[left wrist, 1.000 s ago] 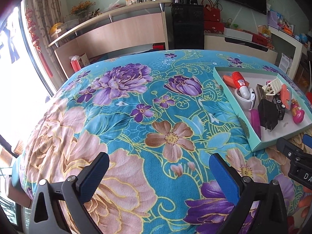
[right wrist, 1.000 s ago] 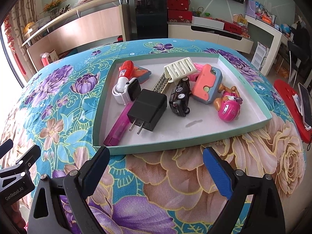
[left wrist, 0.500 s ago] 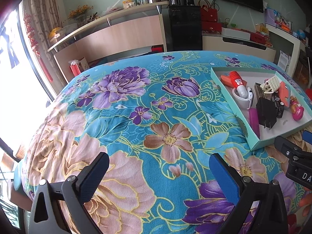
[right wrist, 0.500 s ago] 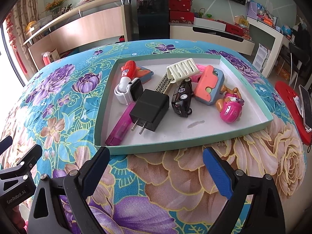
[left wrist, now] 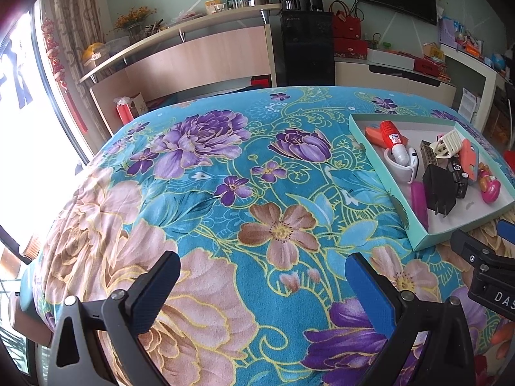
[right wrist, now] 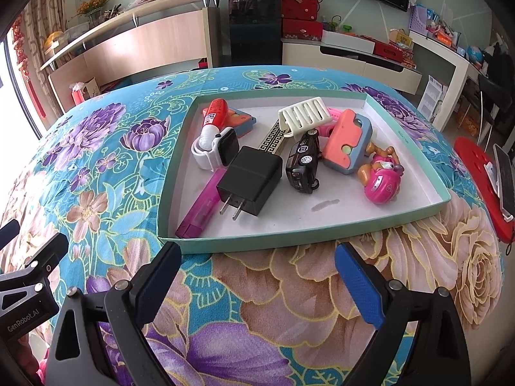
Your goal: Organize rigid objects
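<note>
A shallow teal box tray (right wrist: pixel 289 241) (left wrist: pixel 428 241) lies on the floral cloth and holds several small items: a black plug adapter (right wrist: pixel 249 180), a black toy car (right wrist: pixel 304 164), a pink pup figure (right wrist: pixel 381 183), a white watch (right wrist: pixel 214 151), a red-capped tube (right wrist: pixel 214 117), a magenta stick (right wrist: pixel 201 210), a cream slatted piece (right wrist: pixel 304 112) and an orange-blue toy (right wrist: pixel 347 136). My right gripper (right wrist: pixel 257 276) hangs open just in front of the tray's near wall, holding nothing. Over bare cloth left of the tray, my left gripper (left wrist: pixel 262 289) is open and holds nothing.
The table wears a turquoise floral cloth (left wrist: pixel 199 193). A red mat with a phone (right wrist: pixel 502 173) lies at the right edge. Behind the table stand a wooden counter (left wrist: pixel 193 54), a black dispenser (left wrist: pixel 305 41) and low cabinets.
Both views have pulled back slightly, so the tray sits a little farther from each gripper. Both grippers stay open and the tray's contents have not moved.
</note>
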`<state>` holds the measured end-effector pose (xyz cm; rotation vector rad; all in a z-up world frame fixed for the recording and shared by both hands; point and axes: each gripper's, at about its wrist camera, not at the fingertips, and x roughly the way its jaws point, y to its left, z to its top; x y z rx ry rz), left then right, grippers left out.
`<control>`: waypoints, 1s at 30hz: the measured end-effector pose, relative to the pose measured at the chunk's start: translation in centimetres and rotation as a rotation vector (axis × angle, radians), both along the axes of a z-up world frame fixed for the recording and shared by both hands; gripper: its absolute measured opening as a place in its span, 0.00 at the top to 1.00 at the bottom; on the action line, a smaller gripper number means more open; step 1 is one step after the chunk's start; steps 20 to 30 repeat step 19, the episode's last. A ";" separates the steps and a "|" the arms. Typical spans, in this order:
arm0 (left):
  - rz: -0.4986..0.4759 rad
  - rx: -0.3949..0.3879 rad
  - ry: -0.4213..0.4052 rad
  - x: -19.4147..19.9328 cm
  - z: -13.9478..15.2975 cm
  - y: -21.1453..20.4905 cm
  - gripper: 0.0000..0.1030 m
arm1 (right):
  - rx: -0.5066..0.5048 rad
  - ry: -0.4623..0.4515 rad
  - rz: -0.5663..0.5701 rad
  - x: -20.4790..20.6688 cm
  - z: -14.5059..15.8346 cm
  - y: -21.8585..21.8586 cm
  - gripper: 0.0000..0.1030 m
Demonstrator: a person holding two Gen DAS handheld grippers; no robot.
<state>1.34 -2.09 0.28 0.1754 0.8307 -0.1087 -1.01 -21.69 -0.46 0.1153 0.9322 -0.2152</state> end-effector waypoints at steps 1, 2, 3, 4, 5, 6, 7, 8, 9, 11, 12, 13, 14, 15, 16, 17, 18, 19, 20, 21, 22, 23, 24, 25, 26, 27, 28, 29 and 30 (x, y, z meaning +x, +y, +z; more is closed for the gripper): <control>0.000 -0.001 -0.001 0.0 0.0 0.0 0.00 | 0.000 0.000 0.000 0.0 0.0 0.0 0.06; 0.000 -0.002 -0.001 0.0 0.0 0.0 0.00 | -0.001 0.000 0.000 0.0 0.0 0.0 0.06; 0.000 -0.002 -0.002 0.0 0.0 0.0 0.00 | -0.001 0.000 0.000 0.0 0.0 0.0 0.06; 0.000 -0.002 -0.002 0.0 0.0 0.0 0.00 | -0.001 0.000 0.000 0.0 0.0 0.0 0.06; -0.001 -0.001 -0.002 0.0 0.0 0.0 0.00 | -0.001 0.000 0.000 0.0 0.0 0.0 0.06; -0.002 -0.001 -0.002 0.0 0.0 0.0 0.00 | -0.002 0.000 0.001 0.0 0.0 0.0 0.06; -0.003 0.000 -0.002 0.0 0.0 -0.1 0.00 | -0.002 -0.001 0.002 0.0 0.0 0.0 0.06; -0.003 0.000 -0.002 0.0 0.0 -0.1 0.00 | -0.003 -0.001 0.003 -0.1 -0.1 0.0 0.06; -0.004 -0.001 -0.002 0.0 0.0 -0.1 0.00 | -0.003 -0.001 0.003 -0.1 -0.1 0.1 0.06; -0.004 -0.003 -0.002 0.0 0.0 0.0 0.00 | -0.003 -0.001 0.003 -0.1 -0.1 0.1 0.06; -0.005 -0.004 -0.001 0.0 0.0 0.0 0.00 | -0.003 0.000 0.003 -0.1 -0.1 0.1 0.06; -0.005 -0.005 -0.001 0.0 0.0 0.0 0.00 | -0.003 -0.001 0.003 -0.1 0.0 0.1 0.06; -0.004 -0.005 -0.002 0.0 0.1 -0.1 0.00 | -0.003 -0.001 0.003 -0.1 0.0 0.1 0.06; -0.005 -0.005 -0.003 0.0 0.1 -0.1 0.00 | -0.004 -0.001 0.003 -0.1 0.0 0.1 0.06; -0.007 -0.007 -0.005 -0.1 0.1 0.0 0.00 | -0.004 -0.002 0.004 -0.1 0.0 0.1 0.06; -0.007 -0.007 -0.012 -0.1 0.2 0.0 0.00 | -0.005 -0.002 0.004 -0.1 0.0 0.1 0.06; -0.003 -0.005 -0.019 -0.2 0.3 0.0 0.00 | -0.006 -0.003 0.004 -0.1 0.0 0.1 0.06; -0.002 -0.005 -0.022 -0.2 0.3 0.0 0.00 | -0.007 -0.004 0.005 -0.1 0.1 0.1 0.06; -0.002 -0.005 -0.022 -0.2 0.3 0.0 0.00 | -0.007 -0.004 0.005 -0.1 0.1 0.1 0.06; -0.002 -0.005 -0.022 -0.2 0.3 0.0 0.00 | -0.007 -0.004 0.005 -0.1 0.1 0.1 0.06; -0.002 -0.005 -0.022 -0.2 0.3 0.0 0.00 | -0.007 -0.004 0.005 -0.1 0.1 0.1 0.06; -0.002 -0.005 -0.022 -0.2 0.3 0.0 0.00 | -0.007 -0.004 0.005 -0.1 0.1 0.1 0.06; -0.002 -0.005 -0.022 -0.2 0.3 0.0 0.00 | -0.007 -0.004 0.005 -0.1 0.1 0.1 0.06; -0.002 -0.005 -0.022 -0.2 0.3 0.0 0.00 | -0.007 -0.004 0.005 -0.1 0.1 0.1 0.06; -0.002 -0.005 -0.022 -0.2 0.3 0.0 0.00 | -0.007 -0.004 0.005 -0.1 0.1 0.1 0.06; -0.002 -0.005 -0.022 -0.2 0.3 0.0 0.00 | -0.007 -0.004 0.005 -0.1 0.1 0.1 0.06; -0.002 -0.005 -0.022 -0.2 0.3 0.0 0.00 | -0.007 -0.004 0.005 -0.1 0.1 0.1 0.06; -0.002 -0.005 -0.022 -0.2 0.3 0.0 0.00 | -0.007 -0.004 0.005 -0.1 0.1 0.1 0.06; -0.002 -0.005 -0.022 -0.2 0.3 0.0 0.00 | -0.007 -0.004 0.005 -0.1 0.1 0.1 0.06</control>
